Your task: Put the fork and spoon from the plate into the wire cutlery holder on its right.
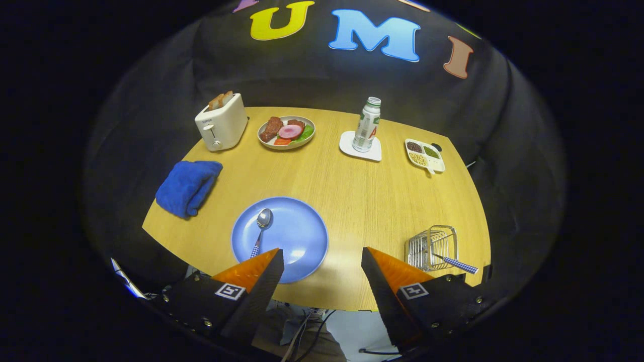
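Gripper: the gripper [322,259] hangs above the near edge of the table [362,191], fingers spread wide apart and empty, nothing touching either one, pointing toward 12 o'clock.

Left finger: its tip overlaps the near rim of the blue plate [297,236], right by the spoon's handle end.

Plate: just ahead of the fingers, slightly toward 11 o'clock, and there's the spoon [261,229] lying on its 9 o'clock side, bowl far, checked handle near.

Wire cutlery holder [432,246]: at 3 o'clock from the plate, just beyond the right finger, well apart from the plate.

Fork [453,262]: already in that holder, its checked handle poking out over the near rim toward 4 o'clock; I cannot make out the tines through the wires.

Blue cloth [188,186]: folded, at 10 o'clock from the plate, near the table's edge.

Coaster and bottle: further out, past the table's middle, a white coaster [347,147] with a bottle [367,124] standing upright on it.

Divided dish [425,155]: at 3 o'clock from the bottle, compartments holding dark, green and pale grains.

Food plate [287,133]: at 9 o'clock from the bottle, carrying meat, a pink slice, something green and red.

Toaster [221,123]: far back at 9 o'clock from the food plate, two slices of bread sticking up out of its slots.
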`<action>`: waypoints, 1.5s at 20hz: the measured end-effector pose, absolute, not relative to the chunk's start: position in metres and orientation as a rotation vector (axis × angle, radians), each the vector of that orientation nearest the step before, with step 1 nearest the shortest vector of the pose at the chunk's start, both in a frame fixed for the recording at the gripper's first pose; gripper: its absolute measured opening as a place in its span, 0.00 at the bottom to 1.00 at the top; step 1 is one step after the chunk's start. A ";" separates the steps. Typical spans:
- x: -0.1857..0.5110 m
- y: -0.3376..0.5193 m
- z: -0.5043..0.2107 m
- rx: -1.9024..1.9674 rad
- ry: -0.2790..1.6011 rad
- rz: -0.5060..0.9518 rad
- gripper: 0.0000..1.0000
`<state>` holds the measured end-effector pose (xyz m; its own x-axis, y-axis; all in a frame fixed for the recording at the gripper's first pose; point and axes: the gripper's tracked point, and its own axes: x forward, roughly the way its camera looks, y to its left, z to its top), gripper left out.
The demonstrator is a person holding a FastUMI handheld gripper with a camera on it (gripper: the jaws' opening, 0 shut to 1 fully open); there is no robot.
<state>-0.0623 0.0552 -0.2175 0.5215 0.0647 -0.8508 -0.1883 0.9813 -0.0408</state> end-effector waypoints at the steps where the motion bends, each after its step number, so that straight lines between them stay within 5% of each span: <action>1: -0.061 0.062 -0.216 -0.136 1.003 0.160 0.96; 30: -0.090 0.146 -0.346 -0.131 1.306 0.195 0.96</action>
